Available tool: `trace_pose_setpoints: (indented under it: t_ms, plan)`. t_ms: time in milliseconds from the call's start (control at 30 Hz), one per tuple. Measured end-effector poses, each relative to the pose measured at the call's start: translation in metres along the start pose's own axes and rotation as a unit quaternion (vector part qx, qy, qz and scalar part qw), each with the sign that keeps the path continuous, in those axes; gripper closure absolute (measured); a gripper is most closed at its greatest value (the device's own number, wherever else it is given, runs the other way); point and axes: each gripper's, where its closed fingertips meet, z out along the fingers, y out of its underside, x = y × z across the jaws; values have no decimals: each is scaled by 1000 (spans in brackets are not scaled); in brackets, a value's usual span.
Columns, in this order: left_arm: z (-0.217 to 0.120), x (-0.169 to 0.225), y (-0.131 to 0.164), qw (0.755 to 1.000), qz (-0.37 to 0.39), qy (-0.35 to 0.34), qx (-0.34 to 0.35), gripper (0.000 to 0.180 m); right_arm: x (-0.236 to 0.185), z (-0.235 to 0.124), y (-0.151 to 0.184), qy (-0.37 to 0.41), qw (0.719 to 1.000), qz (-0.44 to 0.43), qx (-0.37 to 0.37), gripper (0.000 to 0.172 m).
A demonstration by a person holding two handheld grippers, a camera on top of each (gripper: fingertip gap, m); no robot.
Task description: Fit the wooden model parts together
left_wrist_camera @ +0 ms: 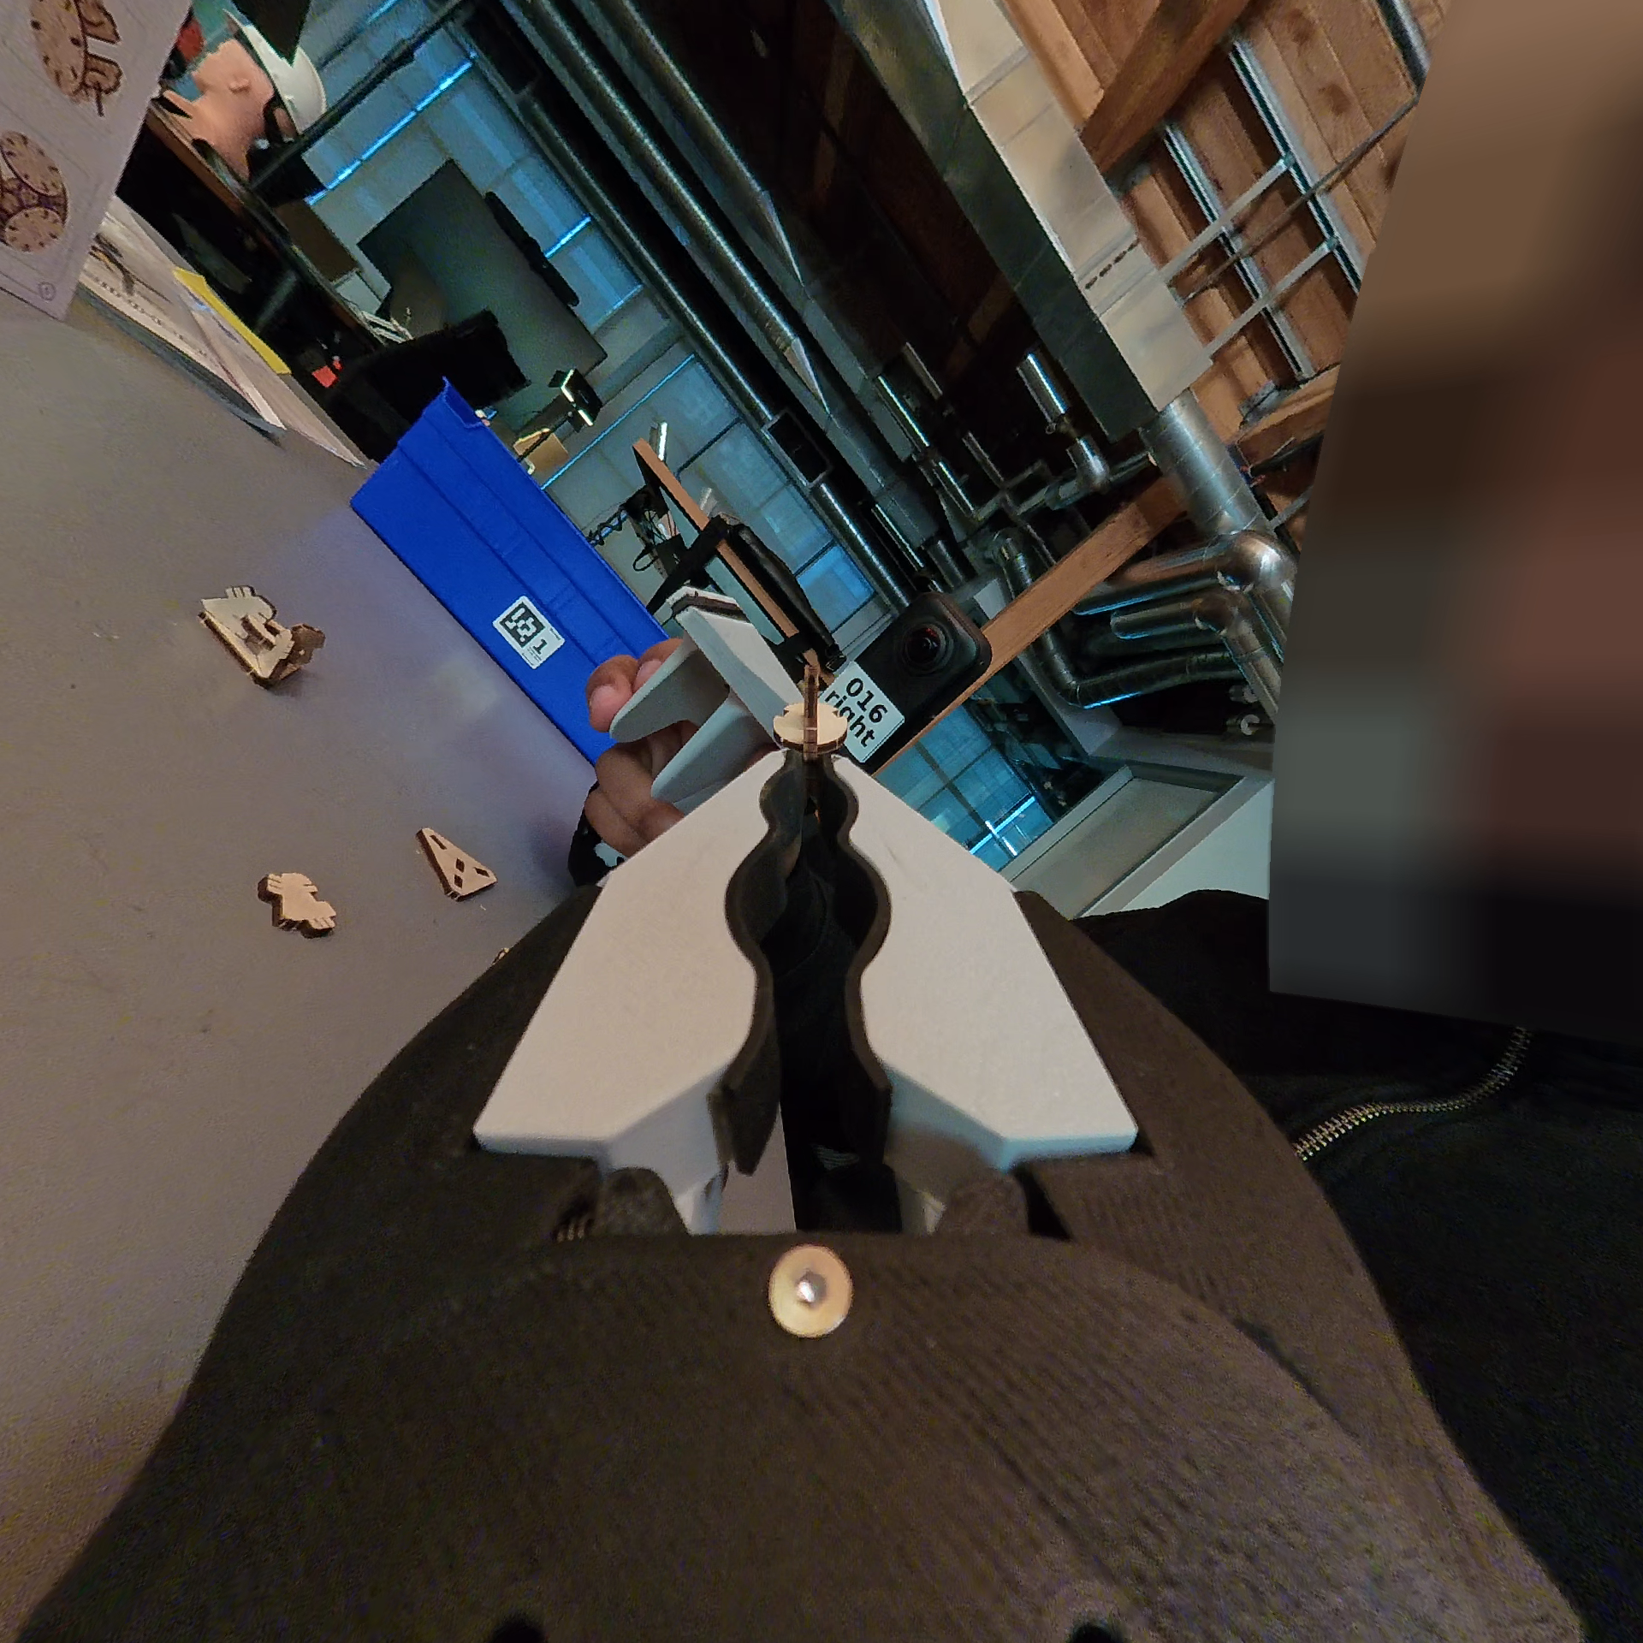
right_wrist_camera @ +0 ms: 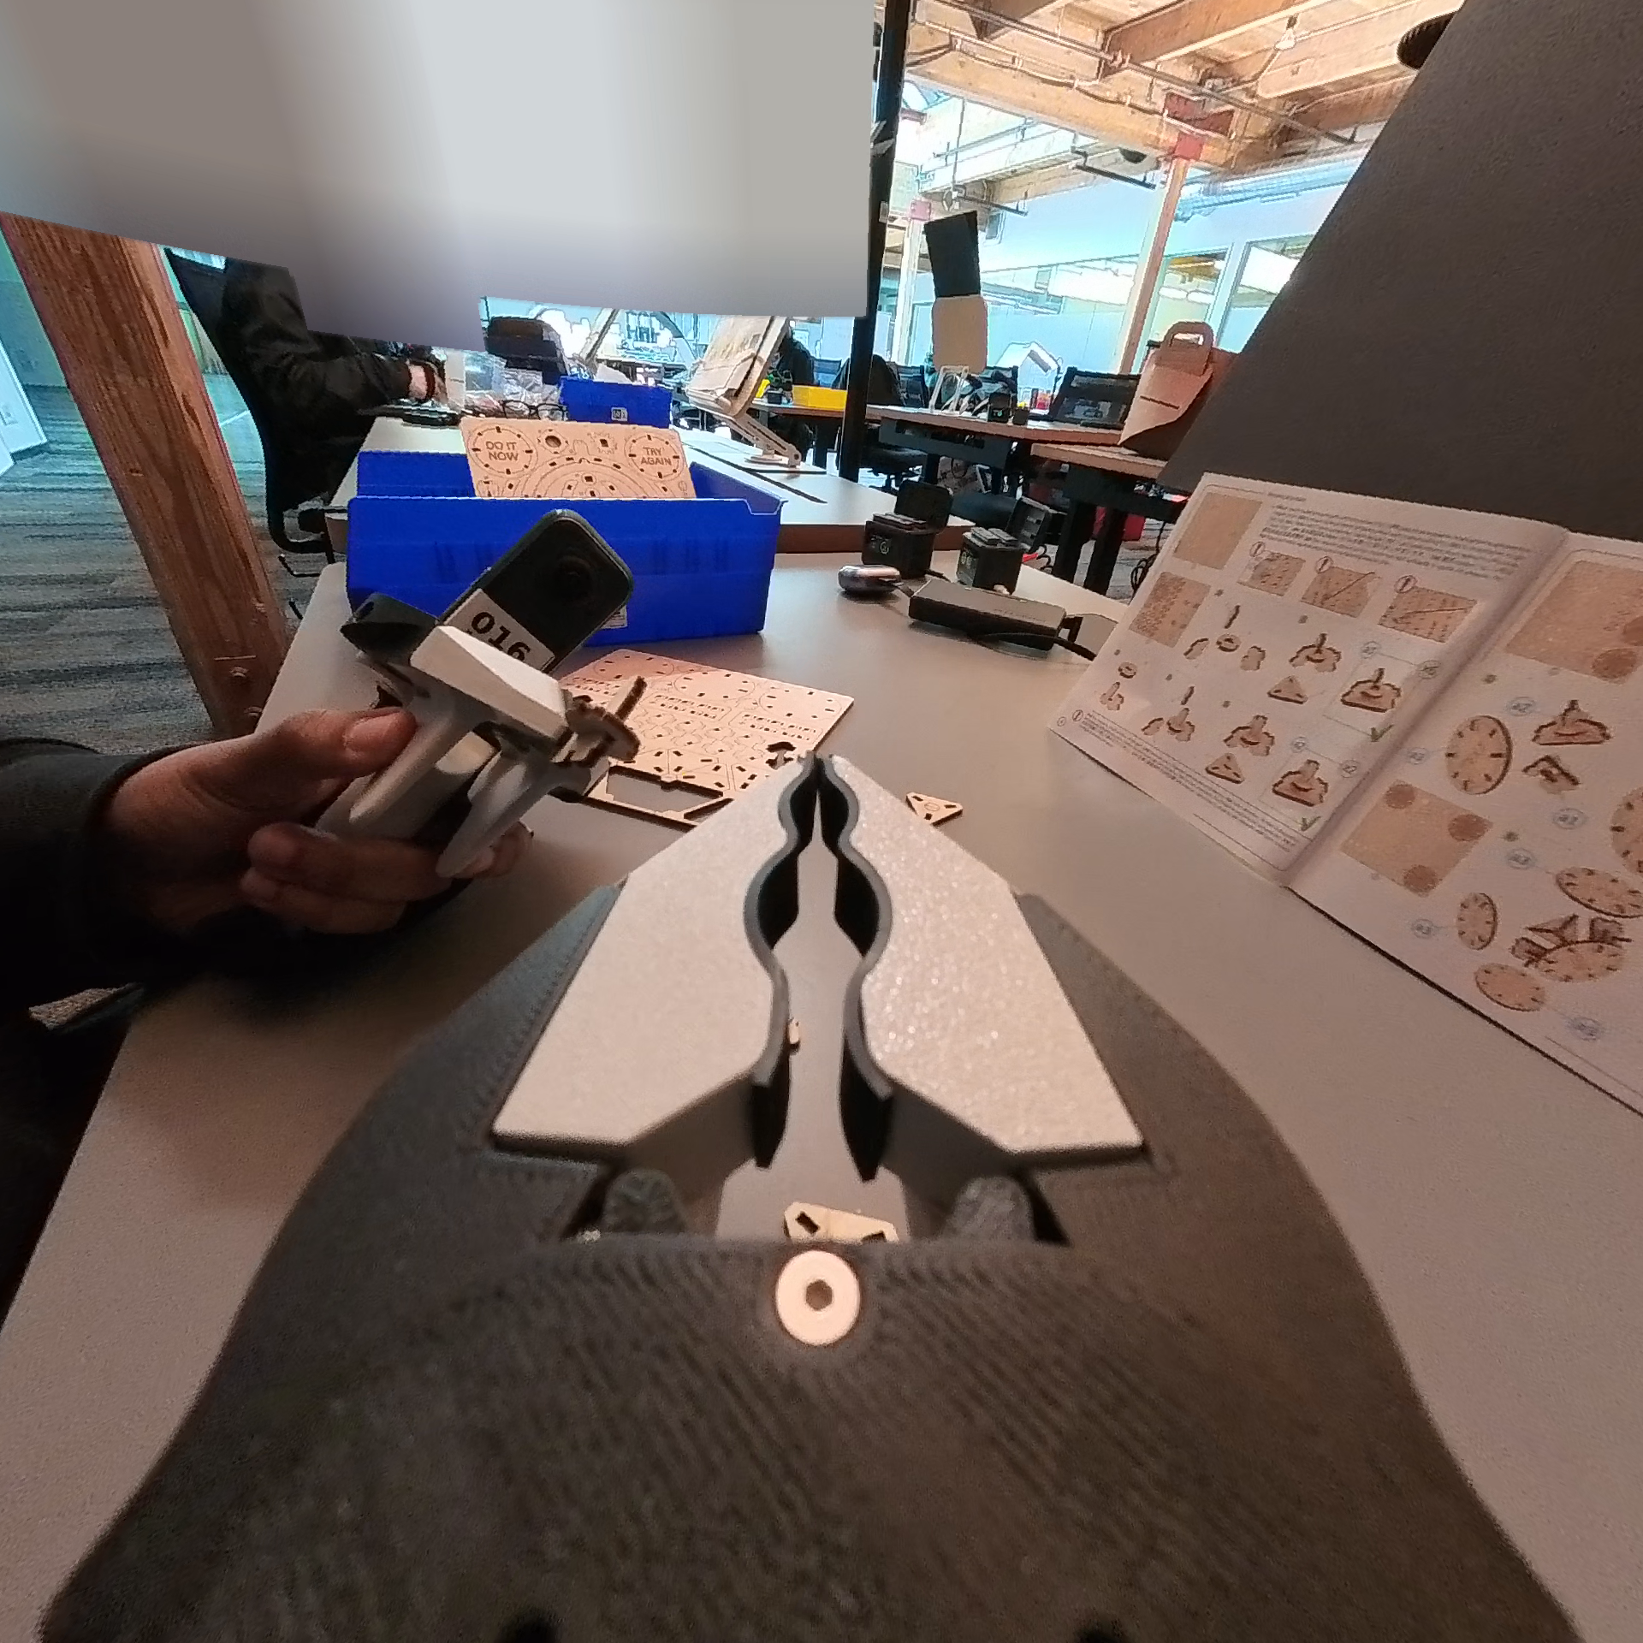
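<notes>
Your left gripper [left_wrist_camera: 807, 751] was tipped well over, its view slanting up past the grey table [left_wrist_camera: 178, 800] toward ceiling pipes; its fingertips were closed on a small wooden assembly [left_wrist_camera: 807, 722], a pale round disc with a thin dark-edged peg standing through its middle; the peg's long axis ran straight on from the fingers, away from the camera, with the disc lying across it just beyond the tips. In the right wrist view that gripper was raised above the table in your hand [right_wrist_camera: 267, 827], pointing right. Your right gripper [right_wrist_camera: 816, 766] was lower and angled down toward the table, its fingers drawn together with nothing between the tips. Beyond lay a flat wooden parts sheet [right_wrist_camera: 738, 711], a loose triangular piece [right_wrist_camera: 935, 807], a blue bin [right_wrist_camera: 569, 551] and an open instruction booklet [right_wrist_camera: 1334, 711] at right.
</notes>
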Motion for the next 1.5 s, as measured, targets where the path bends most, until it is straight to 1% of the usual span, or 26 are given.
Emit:
trace_pose_setpoints:
  t_ms: [200,667,900,1100,1500]
  plan:
    - [3,-3,5,999,18,-20,-17,180,0,0,0,-1,1000,4,-1,172]
    - [2,-3,5,1000,17,-20,-16,180,0,1,1,-1,1000,1,-3,172]
    - [7,-4,13,998,41,-36,-42,180,1,1,1,0,1000,-3,-3,172]
    - [7,-4,13,997,44,-38,-41,180,2,0,-1,2,1000,2,1,172]
    - [7,-9,15,994,70,-69,-46,180,27,-13,-16,38,998,41,33,172]
